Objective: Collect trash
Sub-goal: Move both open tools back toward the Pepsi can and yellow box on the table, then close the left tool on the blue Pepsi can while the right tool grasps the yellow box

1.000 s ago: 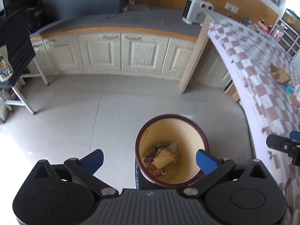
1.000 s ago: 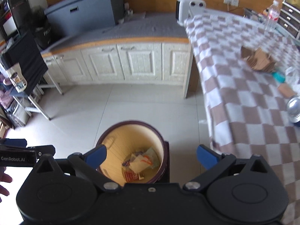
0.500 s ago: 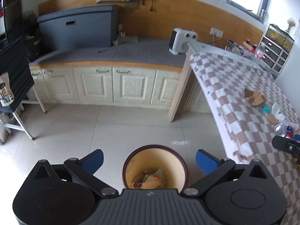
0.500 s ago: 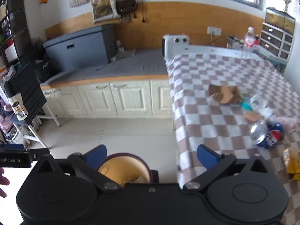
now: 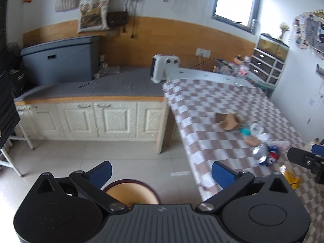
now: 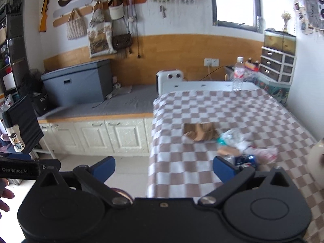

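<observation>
Two grippers are in view, both empty. The left gripper (image 5: 161,171) has its blue fingers (image 5: 101,171) spread wide with nothing between them; the right gripper (image 6: 164,168) is likewise spread, its fingers (image 6: 222,168) holding nothing.

Location of the trash: a loose cluster lies on the checkered bench (image 6: 202,109). It comprises torn cardboard (image 6: 200,132), crumpled plastic wrap (image 6: 241,139), a flat brown scrap (image 6: 227,150) and a crushed blue can (image 6: 246,160). In the left wrist view a yellow wrapper (image 5: 290,177) lies apart from the cluster at lower right, close to the tip of the other gripper entering at the right edge.

Governing relation: in the right wrist view the can sits just beyond the right-hand finger, towards the lower right of the frame, with the cardboard ahead near centre. In the left wrist view the whole cluster lies well to the right of the fingers. The right gripper is judged the nearer. The can (image 5: 265,156) appears to lie on its side with its open end turned towards the lower left of the left view; its axis is too blurred to confirm.

Differences between views: the left wrist view shows the rim of the trash bin (image 5: 131,189) on the floor, low between its fingers; the right view shows only a sliver of it. The right view alone shows a clear bottle (image 6: 239,74) standing at the far end of the bench, and part of a hand (image 6: 4,198) at lower left.
</observation>
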`<state>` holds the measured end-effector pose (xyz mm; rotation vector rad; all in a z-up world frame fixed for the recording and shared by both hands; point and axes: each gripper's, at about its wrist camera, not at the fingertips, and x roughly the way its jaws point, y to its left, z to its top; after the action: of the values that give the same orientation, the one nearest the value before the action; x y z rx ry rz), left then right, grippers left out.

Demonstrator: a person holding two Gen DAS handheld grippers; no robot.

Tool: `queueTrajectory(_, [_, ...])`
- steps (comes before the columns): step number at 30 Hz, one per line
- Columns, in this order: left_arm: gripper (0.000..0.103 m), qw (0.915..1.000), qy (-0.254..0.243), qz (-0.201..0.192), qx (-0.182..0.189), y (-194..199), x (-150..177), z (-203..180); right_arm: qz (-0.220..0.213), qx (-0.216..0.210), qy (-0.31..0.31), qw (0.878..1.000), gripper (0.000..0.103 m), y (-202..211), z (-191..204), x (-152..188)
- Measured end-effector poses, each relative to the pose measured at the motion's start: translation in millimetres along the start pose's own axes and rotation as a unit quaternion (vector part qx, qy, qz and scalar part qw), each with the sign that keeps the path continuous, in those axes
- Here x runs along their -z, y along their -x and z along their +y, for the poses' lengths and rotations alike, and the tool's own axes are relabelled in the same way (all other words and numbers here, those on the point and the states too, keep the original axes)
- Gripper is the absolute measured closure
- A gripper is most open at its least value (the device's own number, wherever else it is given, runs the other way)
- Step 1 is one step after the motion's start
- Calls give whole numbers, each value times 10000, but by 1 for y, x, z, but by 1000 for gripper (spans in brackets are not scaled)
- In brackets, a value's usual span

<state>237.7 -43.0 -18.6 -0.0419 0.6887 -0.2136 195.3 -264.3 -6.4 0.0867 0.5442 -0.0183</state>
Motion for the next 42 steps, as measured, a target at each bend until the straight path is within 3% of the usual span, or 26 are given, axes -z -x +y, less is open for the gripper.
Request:
queueTrajectory(14, [0, 9989, -309, -222, 286, 14, 15, -121, -301, 155, -106, 9994, 0, 49, -110, 19])
queueTrajectory(23, [0, 9963, -560, -210, 611, 3, 15, -181, -242, 373, -309, 9985, 0, 58, -177, 34])
queueTrajectory(28, [0, 9937, -694, -152, 866, -19, 5, -208, -127, 474, -359, 9981, 0, 50, -205, 41])
queueTrajectory(35, [0, 9841, -773, 101, 1597, -73, -14, -243, 212, 512, -542, 9970, 0, 22, -238, 53])
queueTrajectory(39, [0, 9818, -766, 331, 1705, -113, -19, -260, 411, 479, -619, 9961, 1, 5, -250, 59])
queueTrajectory(42, [0, 9801, -817, 456, 1749, -143, -22, -267, 526, 375, -704, 9954, 9, -5, -258, 62])
